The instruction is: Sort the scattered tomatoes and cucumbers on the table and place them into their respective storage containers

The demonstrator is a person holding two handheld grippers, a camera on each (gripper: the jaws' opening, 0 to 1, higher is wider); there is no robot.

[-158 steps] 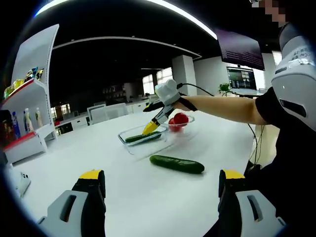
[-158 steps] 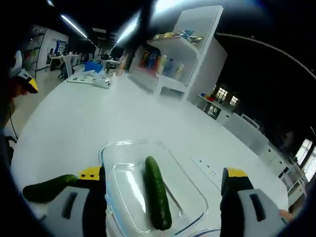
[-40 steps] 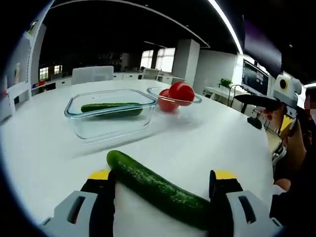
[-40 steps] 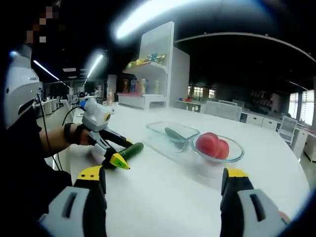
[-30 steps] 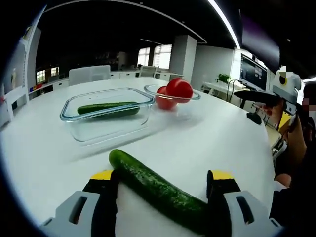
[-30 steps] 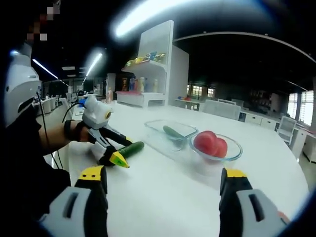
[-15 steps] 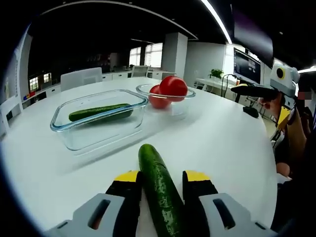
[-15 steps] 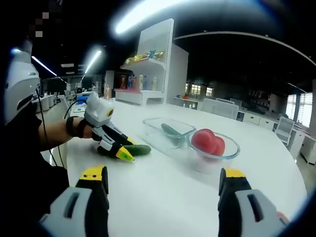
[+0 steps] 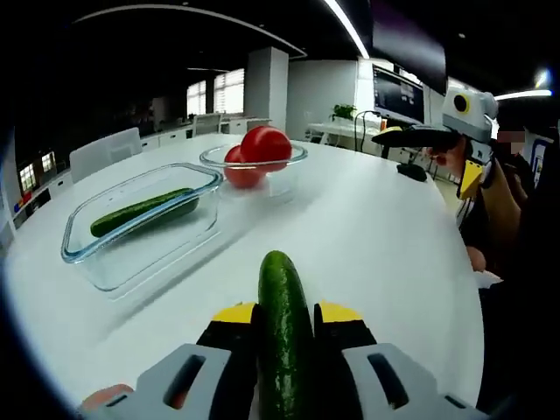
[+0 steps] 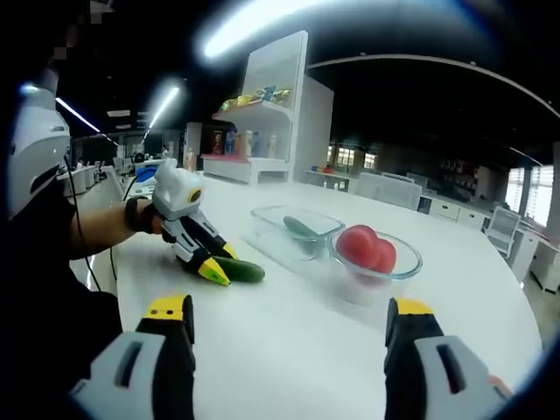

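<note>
My left gripper (image 9: 284,313) is shut on a dark green cucumber (image 9: 282,324) that juts forward between its yellow-tipped jaws, lifted off the white table (image 9: 385,227). In the right gripper view the same left gripper (image 10: 219,267) holds that cucumber (image 10: 241,270) just above the table. Beyond it stands a clear rectangular glass container (image 9: 140,223) with one cucumber (image 9: 144,210) inside, and a round glass bowl (image 9: 258,171) holding red tomatoes (image 9: 262,147). My right gripper (image 10: 284,328) hovers open over the table, nothing between its jaws; container (image 10: 293,232) and bowl (image 10: 376,258) lie ahead of it.
A white shelf unit (image 10: 271,114) with bottles and packets stands at the table's far side. White chairs (image 9: 105,153) line the far edge. A person's sleeve and arm (image 10: 52,227) are at the left. A monitor (image 9: 398,83) hangs beyond the table.
The left gripper has closed on the loose cucumber and raised it off the table, swinging it to point forward. The right gripper has stayed open and nearly still.
</note>
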